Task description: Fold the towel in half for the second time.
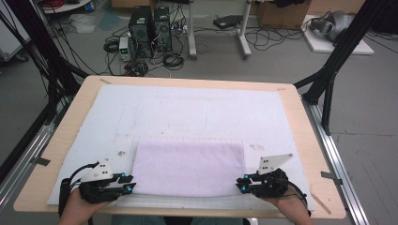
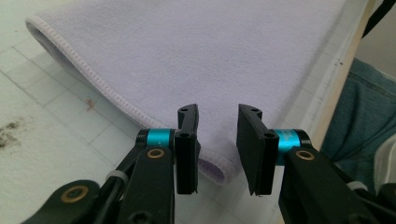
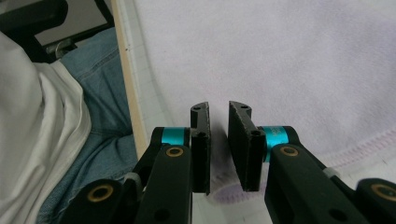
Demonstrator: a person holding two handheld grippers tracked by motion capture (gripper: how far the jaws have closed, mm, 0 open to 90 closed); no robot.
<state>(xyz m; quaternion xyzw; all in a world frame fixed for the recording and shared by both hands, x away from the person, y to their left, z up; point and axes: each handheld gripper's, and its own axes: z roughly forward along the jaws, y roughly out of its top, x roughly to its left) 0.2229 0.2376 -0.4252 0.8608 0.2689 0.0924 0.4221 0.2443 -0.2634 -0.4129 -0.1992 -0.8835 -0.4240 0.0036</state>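
A soft, limp lilac cloth lay at the desk's near edge; left tool and right tool stood narrowly parted at its near corners, gripping nothing.

You had one item in work: a pale lilac towel of fine terry cloth, folded into a wide rectangle and lying flat on the near half of the white gridded mat. Its long sides ran across the table, and its near edge lay close to the mat's near border. In the left gripper view the towel showed a stitched hem along its side edge, and its near corner was doubled over in a soft rounded fold. In the right gripper view the towel lay smooth, with a stitched hem visible along the edge at its near corner.
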